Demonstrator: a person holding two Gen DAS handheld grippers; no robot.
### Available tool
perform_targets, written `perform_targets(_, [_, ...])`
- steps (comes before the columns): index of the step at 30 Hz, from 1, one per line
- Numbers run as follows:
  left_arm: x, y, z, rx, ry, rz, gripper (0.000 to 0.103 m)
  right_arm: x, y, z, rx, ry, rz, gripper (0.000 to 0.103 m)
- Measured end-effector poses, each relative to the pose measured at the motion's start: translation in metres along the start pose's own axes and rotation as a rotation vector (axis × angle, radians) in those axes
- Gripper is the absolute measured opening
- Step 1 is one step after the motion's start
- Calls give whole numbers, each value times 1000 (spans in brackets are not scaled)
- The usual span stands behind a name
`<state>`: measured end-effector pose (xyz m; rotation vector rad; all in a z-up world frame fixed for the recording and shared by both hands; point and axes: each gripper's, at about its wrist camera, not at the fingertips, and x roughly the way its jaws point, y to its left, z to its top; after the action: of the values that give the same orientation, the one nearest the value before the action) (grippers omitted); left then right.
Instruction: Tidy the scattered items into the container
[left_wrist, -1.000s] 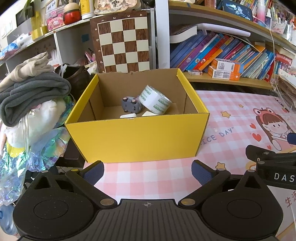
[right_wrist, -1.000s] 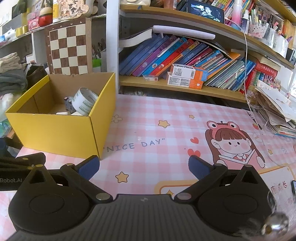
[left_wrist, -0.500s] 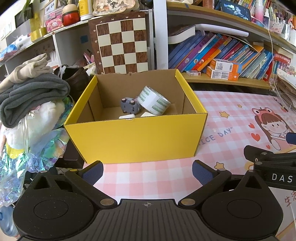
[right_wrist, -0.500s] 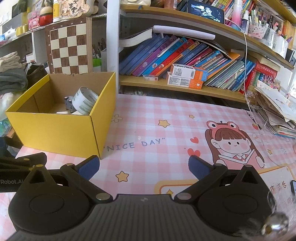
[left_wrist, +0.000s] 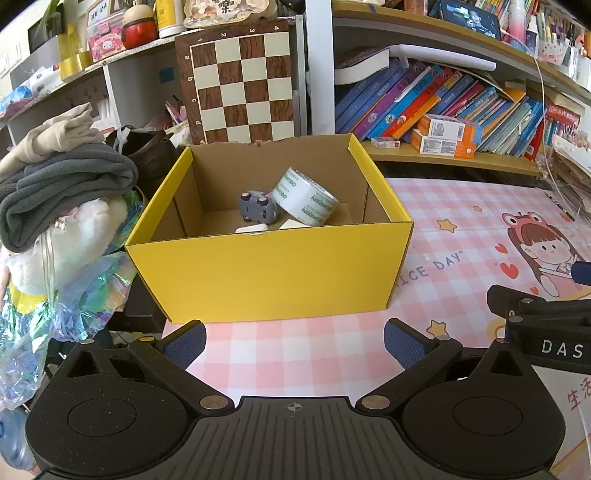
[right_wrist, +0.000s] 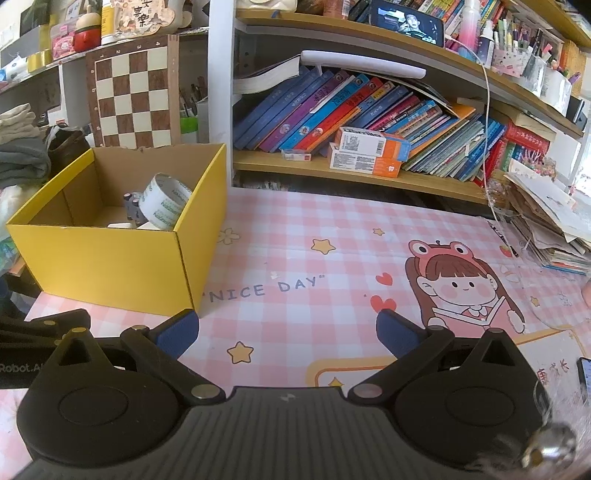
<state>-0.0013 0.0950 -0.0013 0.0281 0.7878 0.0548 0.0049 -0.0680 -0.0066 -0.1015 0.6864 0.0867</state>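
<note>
We hold our left gripper (left_wrist: 293, 341) low over the pink checked mat on the worktop (left_wrist: 461, 221), its blue-padded fingers spread wide with nothing between them, facing the long front wall of the yellow cardboard box (left_wrist: 273, 273). The box sits at the left end of the mat with its long axis running left to right across our left view, its open top up. Inside it, a roll of clear packing tape (left_wrist: 306, 201) leans tilted on its edge with its hole facing up and to the left, touching a small grey toy car (left_wrist: 258, 208) that lies overturned with its wheels showing. Two pale flat pieces (left_wrist: 253, 229) lie near the front wall, too hidden to name. Our right gripper (right_wrist: 286, 336) hovers over the mat to the right of the box, near the "NICE DAY" lettering (right_wrist: 267, 288), its fingers likewise wide apart and empty. A chessboard (left_wrist: 240, 85) stands upright behind the box, and folded clothes (left_wrist: 62, 181) are piled to its left.
</note>
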Motion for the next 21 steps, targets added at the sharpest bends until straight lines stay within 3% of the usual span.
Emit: perform_targets(21, [0,-3,-2,-9,9,-9,103,-1,-1,-2,13,6,-5,103])
